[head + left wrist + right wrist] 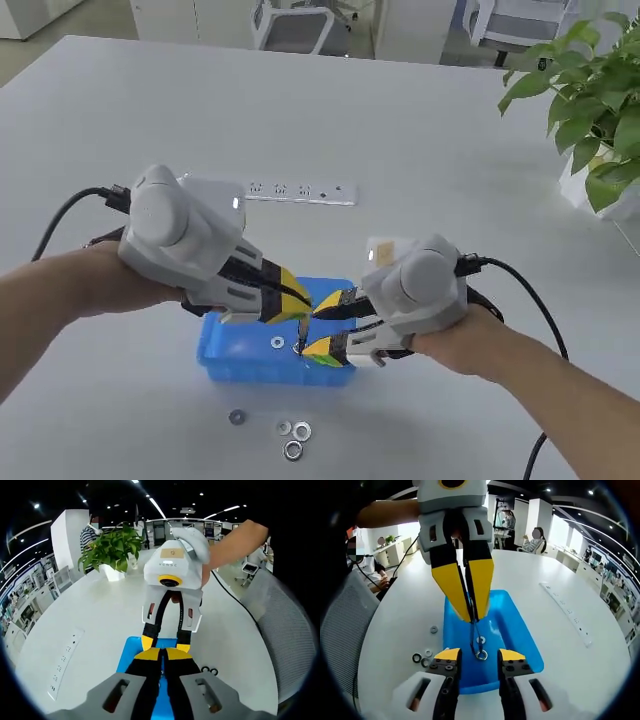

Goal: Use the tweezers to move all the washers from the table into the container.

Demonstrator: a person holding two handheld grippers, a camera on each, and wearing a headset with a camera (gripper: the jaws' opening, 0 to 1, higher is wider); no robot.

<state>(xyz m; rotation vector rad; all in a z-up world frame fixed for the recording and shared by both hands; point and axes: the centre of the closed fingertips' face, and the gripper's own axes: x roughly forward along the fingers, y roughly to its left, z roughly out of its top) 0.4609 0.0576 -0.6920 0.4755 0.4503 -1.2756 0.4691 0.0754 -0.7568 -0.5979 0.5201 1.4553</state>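
My left gripper [293, 298] is shut on thin tweezers [300, 335], which point down into the blue container [235, 352]. In the right gripper view the tweezers [474, 630] end at a washer [481, 655] over the container floor [512, 630]; I cannot tell whether it is pinched or lying there. A second washer [480, 640] lies just behind it. My right gripper [324, 325] faces the left one across the container, open, its tips either side of the tweezer tips. Several washers [293, 438] lie on the table in front of the container, and one washer [237, 417] lies apart.
A white power strip [300, 192] lies on the table beyond the container. A potted plant [590, 110] stands at the far right edge. Cables [520, 290] trail from both grippers. Office chairs stand past the far table edge.
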